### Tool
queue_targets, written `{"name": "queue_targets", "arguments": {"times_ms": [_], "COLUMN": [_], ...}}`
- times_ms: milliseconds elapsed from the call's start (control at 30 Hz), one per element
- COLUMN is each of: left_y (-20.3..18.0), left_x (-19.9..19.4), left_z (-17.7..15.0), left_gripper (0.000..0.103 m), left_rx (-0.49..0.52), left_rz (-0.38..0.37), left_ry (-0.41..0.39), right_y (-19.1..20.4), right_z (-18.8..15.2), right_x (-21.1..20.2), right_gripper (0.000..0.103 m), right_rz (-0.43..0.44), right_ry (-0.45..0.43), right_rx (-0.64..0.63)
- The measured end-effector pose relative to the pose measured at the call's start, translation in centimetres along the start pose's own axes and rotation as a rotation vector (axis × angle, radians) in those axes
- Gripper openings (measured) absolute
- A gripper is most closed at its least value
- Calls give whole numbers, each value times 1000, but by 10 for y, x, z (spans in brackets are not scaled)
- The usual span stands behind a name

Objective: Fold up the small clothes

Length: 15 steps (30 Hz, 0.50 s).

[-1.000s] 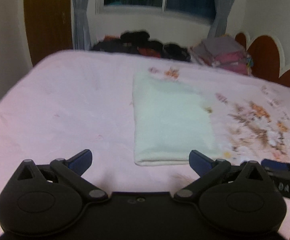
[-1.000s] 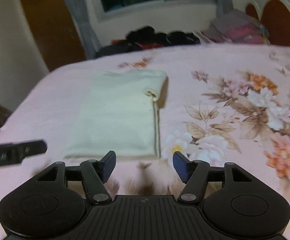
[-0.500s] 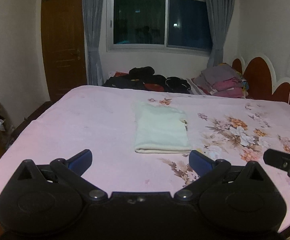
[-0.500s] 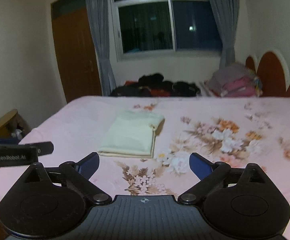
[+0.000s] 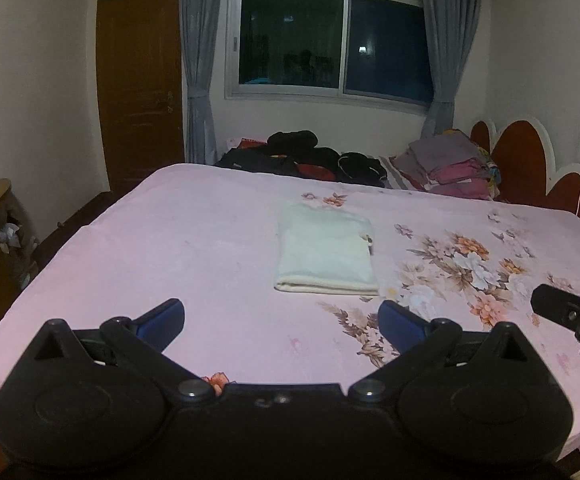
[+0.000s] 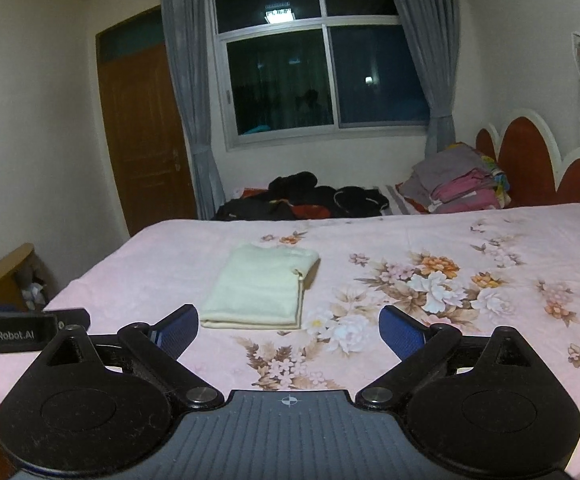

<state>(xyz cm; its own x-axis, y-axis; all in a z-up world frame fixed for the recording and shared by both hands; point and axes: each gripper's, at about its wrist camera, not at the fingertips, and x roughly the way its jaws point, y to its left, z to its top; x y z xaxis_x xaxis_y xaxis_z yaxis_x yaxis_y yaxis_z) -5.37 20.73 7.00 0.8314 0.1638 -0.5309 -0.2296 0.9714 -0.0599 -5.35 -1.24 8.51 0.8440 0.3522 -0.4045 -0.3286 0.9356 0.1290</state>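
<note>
While both tools hang above the near edge of the pink floral bed [image 5: 194, 240], left gripper [image 5: 281, 320] spread wide, holding nothing, cream garment [image 5: 325, 256] folded to a flat rectangle mid-bed, doubled edge nearest, right gripper [image 6: 288, 330] likewise spread, holding nothing.

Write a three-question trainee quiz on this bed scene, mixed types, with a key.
1. True or false: the left claw grips the cloth.
2. The folded cloth lies on: A) a chair B) the bed C) the floor.
3. Fill in: both the left and the right claw are ____.

Key: 1 false; 2 B; 3 open.
</note>
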Motion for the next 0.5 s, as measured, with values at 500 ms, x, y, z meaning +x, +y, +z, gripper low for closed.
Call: {"name": "queue_targets", "arguments": {"times_ms": [500], "left_y": [3], "left_x": [1], "left_z": [-2], "left_gripper": [103], "left_rx": [-5], "left_rz": [9], "left_ry": [16], "right_y": [4], "right_z": [2], "right_x": [3], "right_gripper": [96], "right_rz": [15], "right_ry": [-6], "right_rx": [-8]}}
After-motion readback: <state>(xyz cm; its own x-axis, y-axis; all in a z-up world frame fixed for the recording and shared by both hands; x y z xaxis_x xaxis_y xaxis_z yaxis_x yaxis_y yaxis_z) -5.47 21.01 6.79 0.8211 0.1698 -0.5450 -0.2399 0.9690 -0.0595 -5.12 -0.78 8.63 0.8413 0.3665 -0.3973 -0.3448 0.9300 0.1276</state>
